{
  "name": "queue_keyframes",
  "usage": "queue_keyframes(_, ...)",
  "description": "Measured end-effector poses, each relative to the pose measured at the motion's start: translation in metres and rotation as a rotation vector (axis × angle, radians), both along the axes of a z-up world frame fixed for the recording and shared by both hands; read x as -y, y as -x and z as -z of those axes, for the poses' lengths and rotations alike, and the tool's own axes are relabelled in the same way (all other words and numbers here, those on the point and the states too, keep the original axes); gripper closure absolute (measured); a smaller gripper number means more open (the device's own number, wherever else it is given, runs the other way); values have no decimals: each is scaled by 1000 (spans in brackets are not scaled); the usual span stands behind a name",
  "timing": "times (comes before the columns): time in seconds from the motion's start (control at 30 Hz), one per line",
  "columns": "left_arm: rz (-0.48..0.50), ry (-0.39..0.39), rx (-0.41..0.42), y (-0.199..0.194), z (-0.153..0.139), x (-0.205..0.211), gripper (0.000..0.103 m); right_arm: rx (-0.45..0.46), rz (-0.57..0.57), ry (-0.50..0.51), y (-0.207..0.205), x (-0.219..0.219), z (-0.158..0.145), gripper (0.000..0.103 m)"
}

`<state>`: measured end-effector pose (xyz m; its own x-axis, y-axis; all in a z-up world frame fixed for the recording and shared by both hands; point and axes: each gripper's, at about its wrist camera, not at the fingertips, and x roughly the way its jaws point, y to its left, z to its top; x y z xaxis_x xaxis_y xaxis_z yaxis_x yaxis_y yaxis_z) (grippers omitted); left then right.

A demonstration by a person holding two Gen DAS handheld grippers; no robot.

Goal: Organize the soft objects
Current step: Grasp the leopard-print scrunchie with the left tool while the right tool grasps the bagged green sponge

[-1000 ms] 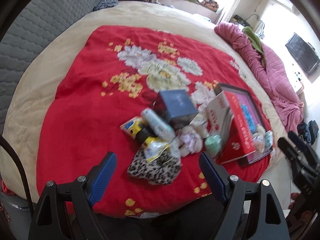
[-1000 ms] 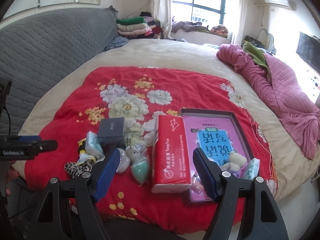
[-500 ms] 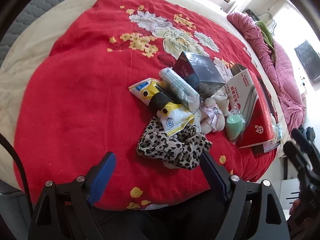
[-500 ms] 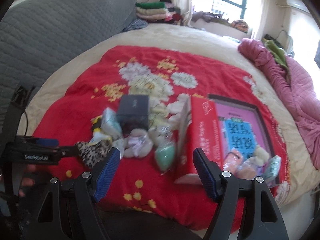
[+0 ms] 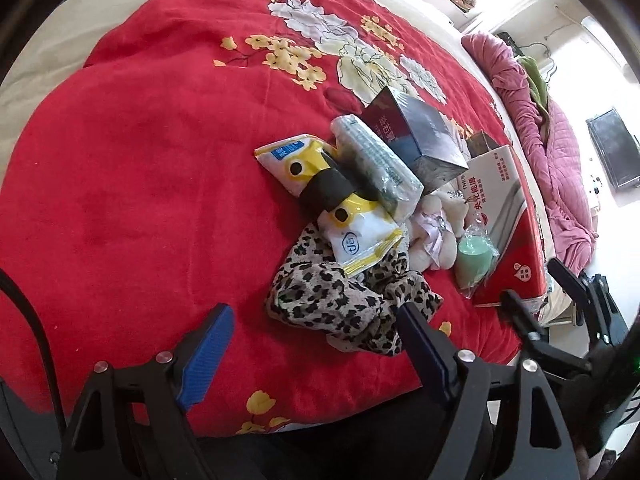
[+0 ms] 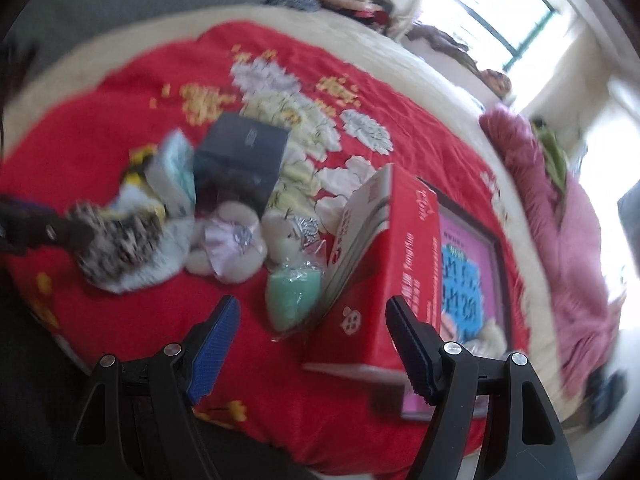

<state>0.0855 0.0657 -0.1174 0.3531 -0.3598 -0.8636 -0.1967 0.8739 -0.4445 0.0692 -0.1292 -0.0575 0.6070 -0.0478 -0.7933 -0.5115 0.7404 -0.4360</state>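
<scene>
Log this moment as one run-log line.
stage: approach | left gripper: closing, nothing between jaws, above leopard-print cloth | right gripper: open, empty, near green sponge and red tissue box

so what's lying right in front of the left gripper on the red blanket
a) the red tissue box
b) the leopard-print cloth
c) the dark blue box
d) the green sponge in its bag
b: the leopard-print cloth lies crumpled just ahead of the left gripper, the nearest item of the pile to its closing jaws, which hold nothing.

Red tissue box: "TNR" above Chinese characters. White-and-yellow packet: round blue logo, lettering unclear. Pink board: blurred blue characters.
</scene>
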Motion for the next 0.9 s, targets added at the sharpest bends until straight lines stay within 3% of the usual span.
queue_keyframes(0.13,6,15,4,-2,2,1,40,-4,-41,95,-3,-10,21,27)
queue_keyframes(0.4,24,27,0,-6,6,3,55,-4,-64,192,-17,-19,48,28)
queue_keyframes(0.5,36,6,6,-7,5,8,63,-3,-72,228,-21,-23,56,34)
queue_keyframes(0.7,37,4,5,-7,6,9,66,-26,-65,249,-35,-22,71,52)
queue_keyframes(0.9,31,15,3,-6,8,5,70,-28,-50,183,-39,-20,69,58)
